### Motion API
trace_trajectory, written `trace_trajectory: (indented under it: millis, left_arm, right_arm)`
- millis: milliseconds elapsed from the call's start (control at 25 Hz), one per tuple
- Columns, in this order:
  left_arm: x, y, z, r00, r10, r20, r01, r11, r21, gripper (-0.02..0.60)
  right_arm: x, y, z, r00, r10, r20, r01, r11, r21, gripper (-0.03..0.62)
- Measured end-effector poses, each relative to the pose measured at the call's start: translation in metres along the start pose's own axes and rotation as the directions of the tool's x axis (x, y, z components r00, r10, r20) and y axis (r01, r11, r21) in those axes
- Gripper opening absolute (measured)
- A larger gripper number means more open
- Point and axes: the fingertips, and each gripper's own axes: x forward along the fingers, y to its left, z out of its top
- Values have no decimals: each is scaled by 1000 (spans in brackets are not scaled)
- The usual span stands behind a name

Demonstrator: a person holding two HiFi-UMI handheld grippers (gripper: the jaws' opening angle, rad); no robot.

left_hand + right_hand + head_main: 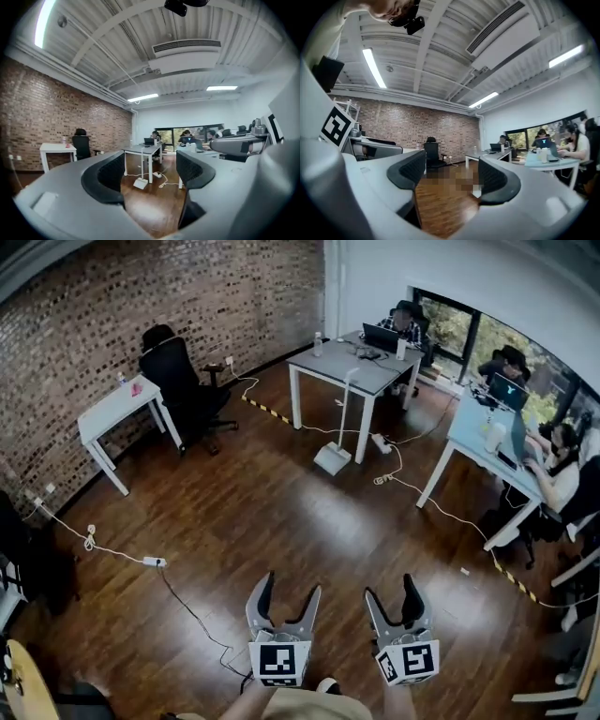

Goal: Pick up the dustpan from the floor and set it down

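My left tongs (292, 588) and right tongs (390, 589) gape empty, side by side. The dustpan (333, 458) stands on the floor (272, 517) at twelve o'clock, well ahead, perhaps touching the grey desk (342, 365). I must walk close, then clamp its upright handle (345, 409) squarely.

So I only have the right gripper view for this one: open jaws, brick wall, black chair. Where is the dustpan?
Observer: The head view shows the dustpan standing on the floor beside a leg of the grey table, with its long handle upright.
Operator: Is either gripper close to it?
Observer: No. The left gripper and the right gripper are both far short of it, with bare floor between.
Operator: Is the left one holding anything?
Observer: No. The left gripper view shows its jaws apart, with only floor and the distant dustpan between them.
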Motion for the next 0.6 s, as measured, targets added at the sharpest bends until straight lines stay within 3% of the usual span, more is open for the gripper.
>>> trace_trajectory:
  millis: [80,200,360,600]
  left_arm:
    - [-12,45,3,993,116,10,-116,993,9,321]
    - [-34,114,0,963,269,13,-269,963,24,321]
    - [-78,212,-8,901,433,-6,-433,901,23,321]
    - [-122,331,-13,802,597,-9,-597,802,-2,321]
  right_arm:
    - [33,30,-1,995,103,9,-102,995,-9,336]
    - [86,85,-5,969,244,21,-244,970,1,336]
    - [142,187,-6,909,415,37,-416,908,40,336]
    - [220,307,-10,810,584,48,-586,803,109,322]
